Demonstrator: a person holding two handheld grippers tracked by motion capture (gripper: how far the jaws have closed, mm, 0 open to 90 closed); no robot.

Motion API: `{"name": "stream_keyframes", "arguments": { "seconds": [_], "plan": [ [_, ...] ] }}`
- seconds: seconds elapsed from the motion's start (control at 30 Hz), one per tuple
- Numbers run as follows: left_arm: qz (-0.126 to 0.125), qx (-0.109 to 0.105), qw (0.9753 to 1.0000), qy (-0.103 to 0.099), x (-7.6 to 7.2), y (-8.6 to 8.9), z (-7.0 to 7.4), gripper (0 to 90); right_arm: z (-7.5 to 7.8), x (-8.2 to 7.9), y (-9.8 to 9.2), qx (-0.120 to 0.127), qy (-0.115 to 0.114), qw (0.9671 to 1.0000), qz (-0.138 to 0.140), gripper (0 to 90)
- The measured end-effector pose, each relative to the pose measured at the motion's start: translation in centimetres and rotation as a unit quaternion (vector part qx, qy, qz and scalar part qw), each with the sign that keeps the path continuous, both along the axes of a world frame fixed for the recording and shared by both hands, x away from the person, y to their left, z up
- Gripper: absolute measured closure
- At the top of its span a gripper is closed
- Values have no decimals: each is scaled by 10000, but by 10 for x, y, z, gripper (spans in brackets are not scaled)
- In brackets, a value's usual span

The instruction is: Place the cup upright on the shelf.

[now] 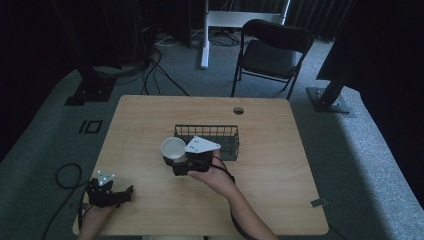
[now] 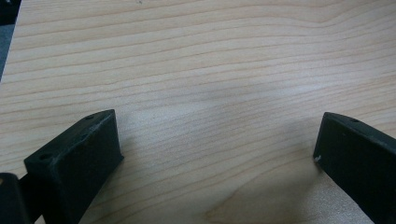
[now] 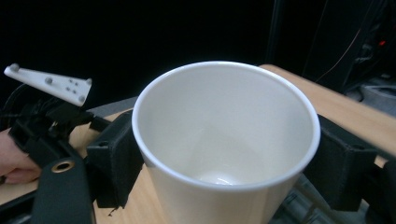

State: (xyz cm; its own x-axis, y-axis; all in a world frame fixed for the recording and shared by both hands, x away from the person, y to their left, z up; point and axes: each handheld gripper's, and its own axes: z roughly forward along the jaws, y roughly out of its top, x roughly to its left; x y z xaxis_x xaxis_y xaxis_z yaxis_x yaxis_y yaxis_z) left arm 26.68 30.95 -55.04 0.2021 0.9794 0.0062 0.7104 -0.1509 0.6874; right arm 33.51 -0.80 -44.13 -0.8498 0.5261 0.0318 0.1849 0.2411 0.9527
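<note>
A white cup (image 1: 173, 148) is held just above the table's middle, its mouth tipped toward the left, with my right gripper (image 1: 176, 161) shut on it. In the right gripper view the empty cup (image 3: 224, 140) sits squeezed between both black jaws. Right behind it stands a black wire basket (image 1: 227, 142). My left gripper (image 1: 125, 196) rests at the table's near left corner. Its jaws stand wide apart in the left gripper view, and the left gripper (image 2: 217, 144) has nothing but bare wood between them.
The wooden table (image 1: 270, 150) has a cable hole (image 1: 238, 110) at its far edge. A black folding chair (image 1: 272, 52) stands beyond it. Cables (image 1: 65, 175) trail over the floor at the left. Dark posts (image 1: 332, 90) flank the table.
</note>
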Motion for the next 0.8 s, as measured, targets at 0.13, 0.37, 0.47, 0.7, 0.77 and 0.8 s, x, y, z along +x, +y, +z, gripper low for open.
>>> {"name": "stream_keyframes", "arguments": {
  "seconds": [0.13, 0.37, 0.47, 0.7, 0.77, 0.8],
  "plan": [
    [0, -1, 10000, 7, 0, 0, 0, 8, 11, 4, -2, 40, -120, 9999, -84, 203],
    [4, -7, 10000, -5, 0, 0, 0, 7, 30, 15, -11, 117, -410, 9977, -519, 203],
    [12, -12, 10000, -10, 0, 0, 0, 7, 35, 20, -17, 171, -481, 9963, -692, 203],
    [6, -8, 10000, -5, 0, 0, 0, 7, 43, 33, -38, 126, -620, 9906, -1211, 203],
    [10, -11, 10000, -11, 0, 0, 0, 8, 43, 37, -45, 101, -611, 9889, -1353, 203],
    [10, -11, 10000, -9, 0, 0, 0, 8, 42, 38, -49, 90, -603, 9881, -1416, 203]
  ]
}}
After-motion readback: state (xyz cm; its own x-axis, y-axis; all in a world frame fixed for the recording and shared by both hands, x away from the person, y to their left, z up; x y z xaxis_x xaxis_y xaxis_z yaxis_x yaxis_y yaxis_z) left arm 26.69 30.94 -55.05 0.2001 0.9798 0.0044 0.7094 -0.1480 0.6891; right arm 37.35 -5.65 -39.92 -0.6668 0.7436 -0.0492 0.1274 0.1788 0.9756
